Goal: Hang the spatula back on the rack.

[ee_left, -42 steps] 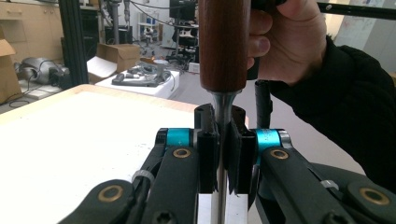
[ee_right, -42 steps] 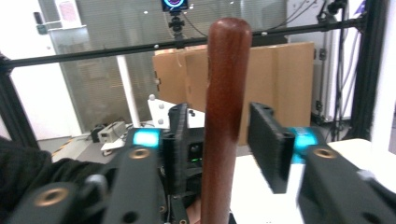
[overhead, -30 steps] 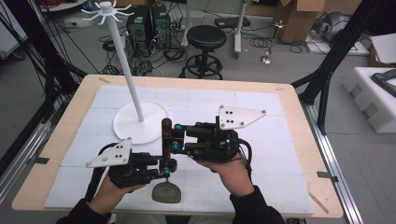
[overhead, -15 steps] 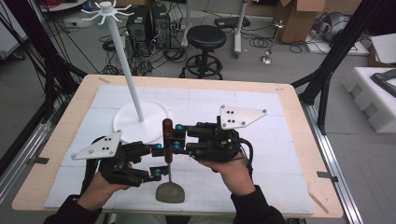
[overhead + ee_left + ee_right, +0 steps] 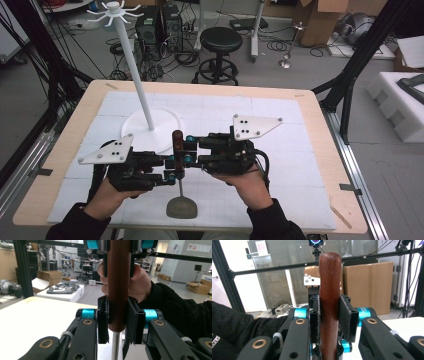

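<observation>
A utensil stands upright above the table's front middle: a brown wooden handle (image 5: 177, 141), a thin metal shaft (image 5: 180, 187) and a grey head (image 5: 181, 207) at the bottom. My right gripper (image 5: 182, 149) comes in from the right and is shut on the handle's middle (image 5: 330, 277). My left gripper (image 5: 173, 175) comes in from the left. Its jaws have just been closing, and their pads now press on the lower end of the handle (image 5: 119, 290). In the left gripper view the shaft (image 5: 115, 345) hangs below the pads, and the right hand (image 5: 141, 281) shows behind.
A white stand with a tall pole (image 5: 136, 75), hooks on top (image 5: 114, 10) and a round base (image 5: 160, 125) stands just behind the grippers. A white mat (image 5: 290, 130) covers the wooden table (image 5: 320, 125). A black stool (image 5: 220, 40) is beyond the far edge.
The left gripper's jaws opened wide and drew a little left, then came back and closed on the handle's lower end. The right gripper and the utensil stayed put.
</observation>
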A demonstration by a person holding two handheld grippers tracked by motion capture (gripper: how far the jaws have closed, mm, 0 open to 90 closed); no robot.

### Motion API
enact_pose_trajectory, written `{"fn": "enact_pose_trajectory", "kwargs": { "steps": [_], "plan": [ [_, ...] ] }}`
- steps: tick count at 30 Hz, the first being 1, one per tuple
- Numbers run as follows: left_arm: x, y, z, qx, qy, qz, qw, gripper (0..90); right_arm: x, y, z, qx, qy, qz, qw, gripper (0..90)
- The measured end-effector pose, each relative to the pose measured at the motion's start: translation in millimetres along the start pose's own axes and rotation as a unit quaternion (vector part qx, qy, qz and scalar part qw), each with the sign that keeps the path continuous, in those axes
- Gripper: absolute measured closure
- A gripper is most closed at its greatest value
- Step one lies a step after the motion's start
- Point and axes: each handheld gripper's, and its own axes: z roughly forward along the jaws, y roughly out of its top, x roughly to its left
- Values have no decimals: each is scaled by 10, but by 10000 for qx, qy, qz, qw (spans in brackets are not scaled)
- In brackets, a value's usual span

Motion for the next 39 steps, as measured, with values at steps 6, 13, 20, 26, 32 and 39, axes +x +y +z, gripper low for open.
{"fn": "enact_pose_trajectory", "kwargs": {
  "steps": [6,13,20,26,32,39],
  "plan": [
    [104,42,-68,-40,377,-52,9993,735,39,-13,-215,-322,-717,-38,9969,313],
    [369,279,-229,-85,976,-39,9952,734,105,-178,-714,-150,-2096,-466,9766,244],
    [626,663,-310,-44,1601,127,9870,734,136,-399,-1072,-233,-2632,-279,9641,215],
    [895,922,-385,-65,2267,24,9739,734,144,-503,-1203,-271,-2805,-210,9593,211],
    [1088,1109,-476,-99,2801,-70,9599,735,137,-526,-1229,-304,-2830,-184,9585,209],
    [1190,1148,-547,-95,3096,-185,9506,735,123,-534,-1208,-304,-2791,-174,9596,208]
  ]
}}
